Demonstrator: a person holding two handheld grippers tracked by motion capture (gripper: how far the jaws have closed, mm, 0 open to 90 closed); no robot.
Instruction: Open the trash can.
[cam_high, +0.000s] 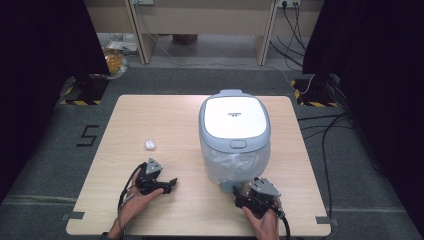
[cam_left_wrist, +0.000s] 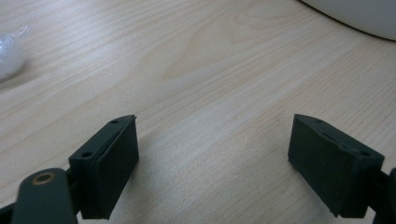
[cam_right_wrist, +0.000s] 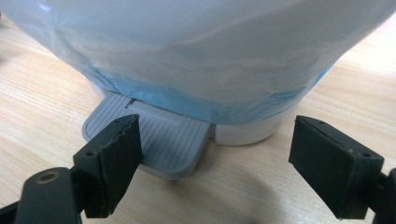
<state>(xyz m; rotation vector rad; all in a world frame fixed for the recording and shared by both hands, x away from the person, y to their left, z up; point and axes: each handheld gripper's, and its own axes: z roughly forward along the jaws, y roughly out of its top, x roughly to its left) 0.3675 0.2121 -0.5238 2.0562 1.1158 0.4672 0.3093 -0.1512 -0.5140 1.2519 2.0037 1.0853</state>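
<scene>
R gripper (cam_right_wrist: 215, 154) open at bin pedal (cam_right_wrist: 154, 140), L gripper (cam_left_wrist: 212, 163) open

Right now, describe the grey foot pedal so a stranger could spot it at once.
Find the white-lidded pedal bin on the wooden table. At its base, on the person's side, sticks out the pedal: a flat, ribbed grey tab under the blue liner, just ahead of the right gripper.

From the high view I read one clear sign: a black digit 5 (cam_high: 89, 135) marked on the grey floor left of the worktop. The white lid of the pedal bin (cam_high: 234, 116) carries a small dark printed mark, too tiny for me to read.
</scene>
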